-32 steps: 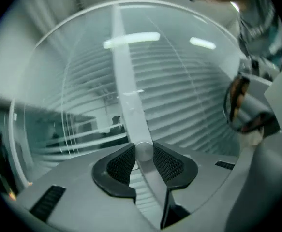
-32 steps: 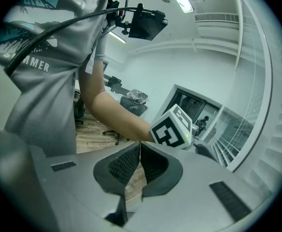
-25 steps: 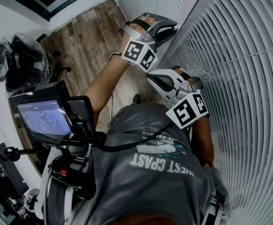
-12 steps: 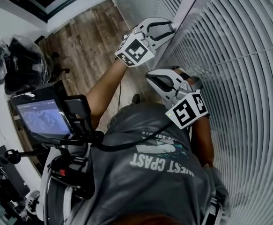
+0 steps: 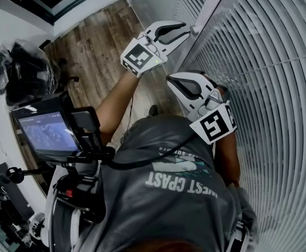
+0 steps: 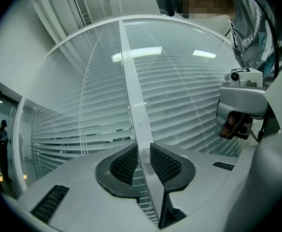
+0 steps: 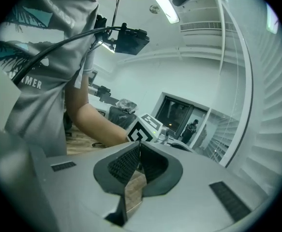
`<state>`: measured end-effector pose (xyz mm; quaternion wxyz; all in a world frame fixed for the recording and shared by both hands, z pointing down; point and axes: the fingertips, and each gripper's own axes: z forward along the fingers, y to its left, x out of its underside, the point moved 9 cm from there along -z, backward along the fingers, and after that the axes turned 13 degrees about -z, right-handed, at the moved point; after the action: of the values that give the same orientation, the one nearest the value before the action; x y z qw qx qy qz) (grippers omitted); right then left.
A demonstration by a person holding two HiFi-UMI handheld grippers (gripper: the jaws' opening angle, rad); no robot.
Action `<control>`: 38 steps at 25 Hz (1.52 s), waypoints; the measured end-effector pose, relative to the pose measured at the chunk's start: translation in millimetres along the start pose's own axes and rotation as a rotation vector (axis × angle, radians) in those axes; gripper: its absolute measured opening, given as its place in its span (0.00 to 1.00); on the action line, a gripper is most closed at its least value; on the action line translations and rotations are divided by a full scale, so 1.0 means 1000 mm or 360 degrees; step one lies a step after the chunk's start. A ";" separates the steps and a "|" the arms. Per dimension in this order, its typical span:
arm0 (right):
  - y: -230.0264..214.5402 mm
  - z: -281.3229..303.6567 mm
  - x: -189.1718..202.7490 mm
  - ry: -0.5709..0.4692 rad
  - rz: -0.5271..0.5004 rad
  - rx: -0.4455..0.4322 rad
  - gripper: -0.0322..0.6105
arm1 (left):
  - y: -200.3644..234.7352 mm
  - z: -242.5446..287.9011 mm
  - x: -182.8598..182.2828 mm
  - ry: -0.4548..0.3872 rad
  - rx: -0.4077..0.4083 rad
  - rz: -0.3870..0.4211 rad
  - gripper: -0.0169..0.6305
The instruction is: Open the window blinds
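White slatted blinds [image 5: 268, 88] cover the window on the right, their slats lying nearly closed. A clear tilt wand [image 6: 133, 95] hangs in front of the blinds [image 6: 189, 115]. It runs down between the pads of my left gripper [image 6: 144, 154]. Its jaws have just been closing, and both pads now press the wand. In the head view the left gripper [image 5: 183, 31] reaches level to the window frame. Below it, my right gripper [image 5: 171, 80] is shut with nothing in it, and its pads [image 7: 131, 161] meet at the tips. It points away from the blinds.
A monitor on a chest rig [image 5: 48, 133] sits at the left over a wooden floor [image 5: 95, 46]. A black bundle wrapped in plastic [image 5: 21, 70] lies at the far left. The right gripper's body [image 6: 242, 105] shows beside the blinds. A person [image 6: 0, 134] stands far off behind glass.
My left gripper rolled over, rose toward the window frame, and closed on the wand. The right gripper lifted slightly, staying shut.
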<state>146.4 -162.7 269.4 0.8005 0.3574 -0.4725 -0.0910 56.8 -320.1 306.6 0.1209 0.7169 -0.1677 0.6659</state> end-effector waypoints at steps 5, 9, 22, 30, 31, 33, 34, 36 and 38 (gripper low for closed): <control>-0.014 -0.006 0.002 -0.0017 0.0088 0.0206 0.06 | -0.006 -0.008 -0.011 -0.0080 -0.0011 -0.0004 0.03; -0.024 -0.012 0.006 -0.0051 0.0210 0.0343 0.06 | -0.011 -0.015 -0.019 -0.0128 -0.0033 -0.0092 0.03; -0.028 -0.014 0.018 -0.0136 0.0460 0.0431 0.05 | -0.016 -0.040 -0.009 -0.0110 -0.0126 -0.0192 0.03; -0.030 -0.012 0.018 -0.0150 0.0466 0.0409 0.05 | -0.018 -0.040 -0.004 -0.0077 -0.0131 -0.0205 0.03; -0.030 -0.010 0.018 -0.0157 0.0470 0.0407 0.05 | -0.017 -0.041 -0.004 -0.0074 -0.0132 -0.0207 0.03; -0.030 -0.008 0.017 -0.0168 0.0479 0.0402 0.05 | -0.017 -0.042 -0.003 -0.0071 -0.0131 -0.0209 0.03; -0.030 -0.008 0.017 -0.0169 0.0481 0.0398 0.05 | -0.017 -0.042 -0.002 -0.0069 -0.0131 -0.0212 0.03; -0.030 -0.009 0.017 -0.0169 0.0484 0.0391 0.05 | -0.018 -0.041 -0.002 -0.0063 -0.0132 -0.0217 0.03; -0.030 -0.010 0.016 -0.0174 0.0485 0.0387 0.05 | -0.019 -0.040 -0.003 -0.0061 -0.0134 -0.0218 0.03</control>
<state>169.0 -187.7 258.2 0.7291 0.3702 -0.5714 0.0698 27.5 -286.6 308.4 0.1930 0.7336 -0.1483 0.6345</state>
